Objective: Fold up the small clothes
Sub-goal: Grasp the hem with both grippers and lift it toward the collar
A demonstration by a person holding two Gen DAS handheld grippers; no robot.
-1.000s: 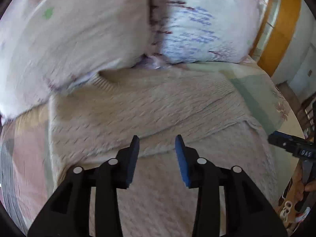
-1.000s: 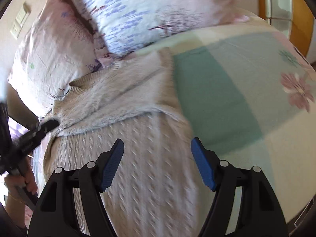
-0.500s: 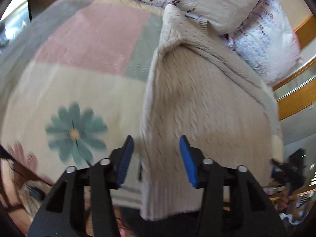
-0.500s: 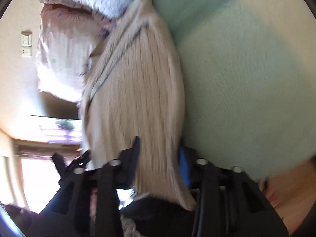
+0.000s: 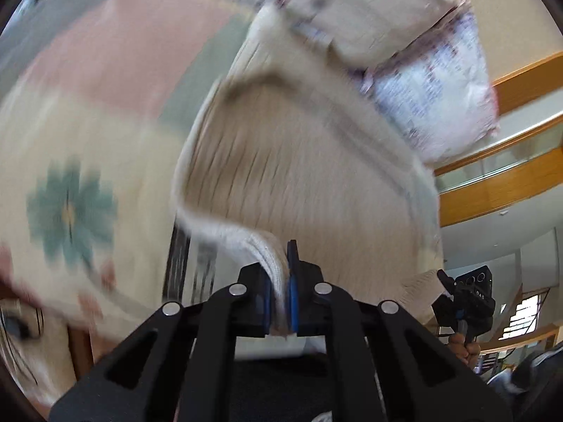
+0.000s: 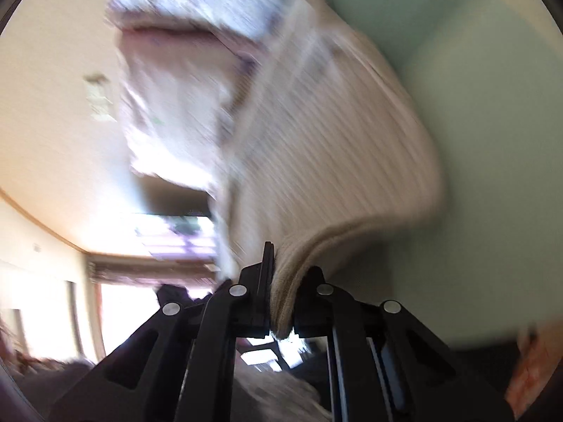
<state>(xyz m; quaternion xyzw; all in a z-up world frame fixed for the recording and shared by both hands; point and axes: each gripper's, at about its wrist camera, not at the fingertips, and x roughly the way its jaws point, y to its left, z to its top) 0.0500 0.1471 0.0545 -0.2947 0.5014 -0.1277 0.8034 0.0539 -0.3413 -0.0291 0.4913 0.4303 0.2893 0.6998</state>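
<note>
The cream knit sweater (image 5: 309, 176) is up off the bed at its near end, its ribbed hem bunched and lifted while the far end lies against the pillows. The left gripper (image 5: 280, 292) is clamped tight on the hem, blue pads pressing a thick wad of knit between them. The right gripper (image 6: 281, 299) is closed on the hem (image 6: 285, 281) at the other corner, folds of knit squeezed between its black jaws. From the left camera, that right gripper (image 5: 464, 299) shows off at the far corner of the hem, a hand wrapped around its handle.

Everything is motion-blurred. Under the sweater spreads the bedspread (image 5: 88, 133), patched in pink, cream and grey-green with a teal flower (image 5: 70, 211); in the right view its mint panel (image 6: 492, 140) fills the side. 2 pillows sit at the head, a pale one (image 5: 359, 10) and a blue-and-purple printed one (image 5: 443, 91). Wooden railings (image 5: 510, 190) run beyond.
</note>
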